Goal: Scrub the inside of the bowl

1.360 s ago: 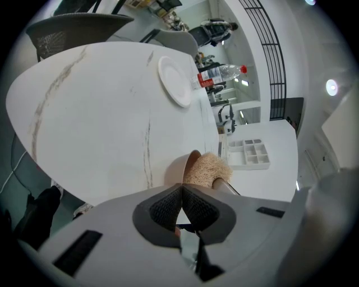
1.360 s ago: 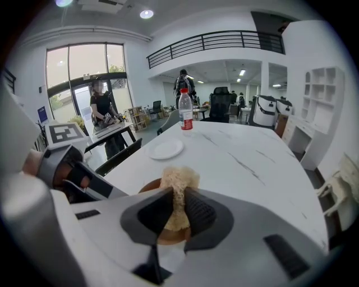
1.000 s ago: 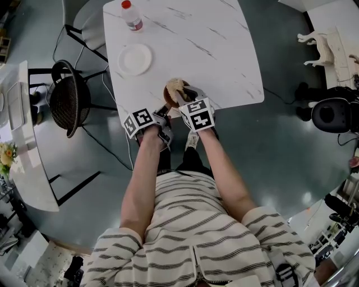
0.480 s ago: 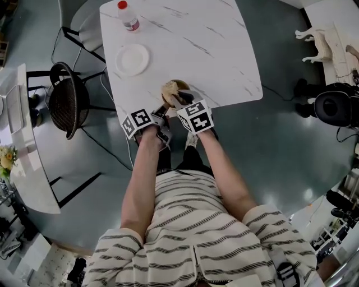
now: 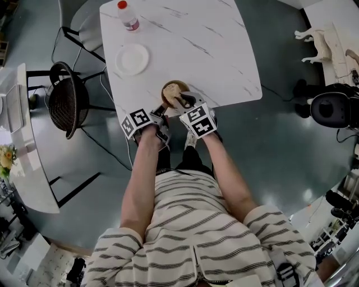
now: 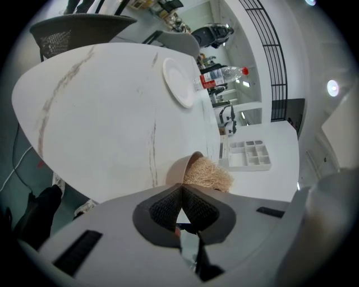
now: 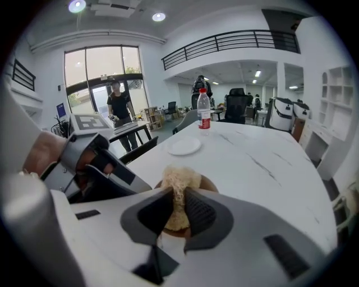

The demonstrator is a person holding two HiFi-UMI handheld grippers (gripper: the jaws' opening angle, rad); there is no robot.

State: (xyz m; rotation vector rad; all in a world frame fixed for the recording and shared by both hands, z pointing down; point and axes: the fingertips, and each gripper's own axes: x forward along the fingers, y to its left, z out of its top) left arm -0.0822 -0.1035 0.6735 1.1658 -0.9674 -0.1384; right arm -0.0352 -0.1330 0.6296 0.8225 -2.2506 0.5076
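Observation:
A brown bowl [image 5: 167, 89] stands at the near edge of the white marble table [image 5: 196, 50]. A tan fibrous scrubber [image 5: 175, 89] lies inside it. My right gripper [image 5: 183, 101] is shut on the scrubber [image 7: 179, 178] and presses it into the bowl [image 7: 210, 183]. My left gripper [image 5: 161, 115] is shut on the bowl's near-left rim [image 6: 178, 168], with the scrubber [image 6: 206, 175] showing just past its jaws. The left gripper [image 7: 95, 168] also shows at the left of the right gripper view.
A white plate [image 5: 132, 59] and a red-capped water bottle [image 5: 127, 15] stand farther back on the table's left side. A dark mesh chair [image 5: 66, 98] stands left of the table. A white compartment tray [image 6: 249, 154] lies on another white surface.
My right gripper has turned and shifted a little with the scrubber inside the bowl. The left gripper stays at the bowl's rim.

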